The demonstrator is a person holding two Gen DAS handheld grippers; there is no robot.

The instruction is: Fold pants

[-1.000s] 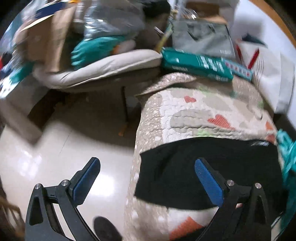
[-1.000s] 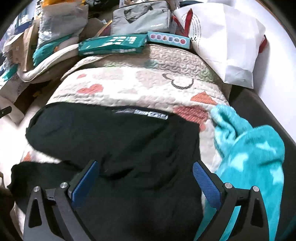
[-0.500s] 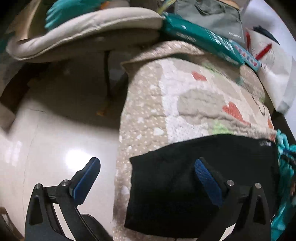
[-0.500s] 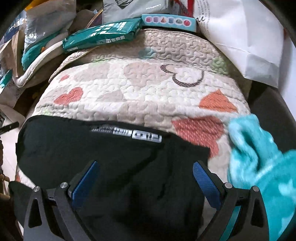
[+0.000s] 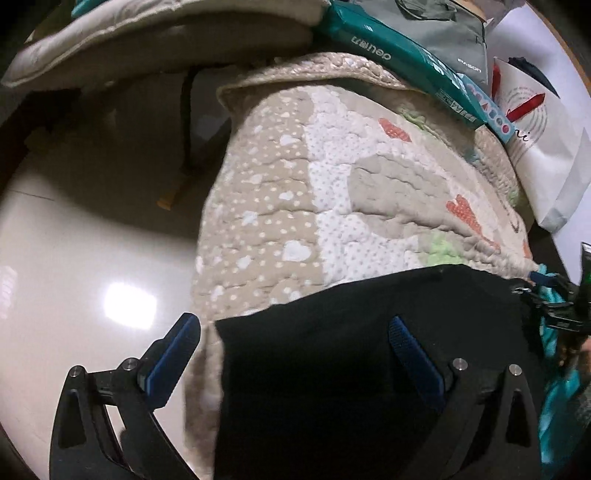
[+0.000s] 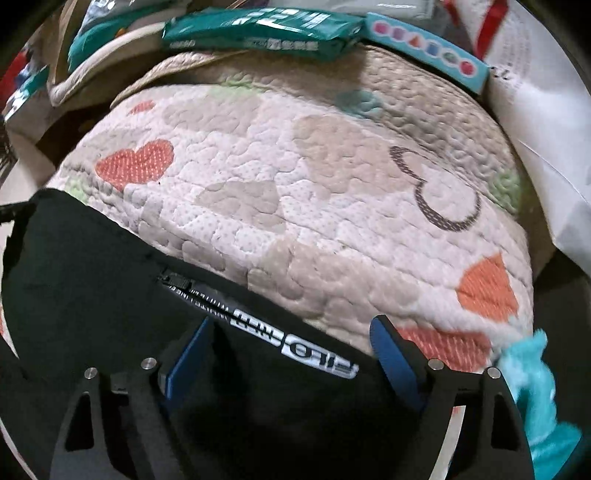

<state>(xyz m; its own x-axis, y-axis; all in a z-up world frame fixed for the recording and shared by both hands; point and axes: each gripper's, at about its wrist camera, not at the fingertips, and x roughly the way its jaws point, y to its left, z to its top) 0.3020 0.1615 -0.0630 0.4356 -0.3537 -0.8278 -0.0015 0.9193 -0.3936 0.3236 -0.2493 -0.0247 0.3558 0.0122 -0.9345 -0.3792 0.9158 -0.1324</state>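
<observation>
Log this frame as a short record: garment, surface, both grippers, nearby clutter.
garment: black pants lying on the quilt, white printed lettering near their far edge
surface: quilted heart-pattern cover
left gripper: jaws open, straddling the pants' left corner, one finger over the floor
right gripper: jaws open, set at the pants' lettered edge, nothing clamped
clutter: green packet and pastel box at the quilt's far end; turquoise towel to the right; white bag
fold state: cannot tell

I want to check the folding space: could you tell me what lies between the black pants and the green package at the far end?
Only bare quilt separates the black pants from the green package, shown in the right wrist view.
</observation>
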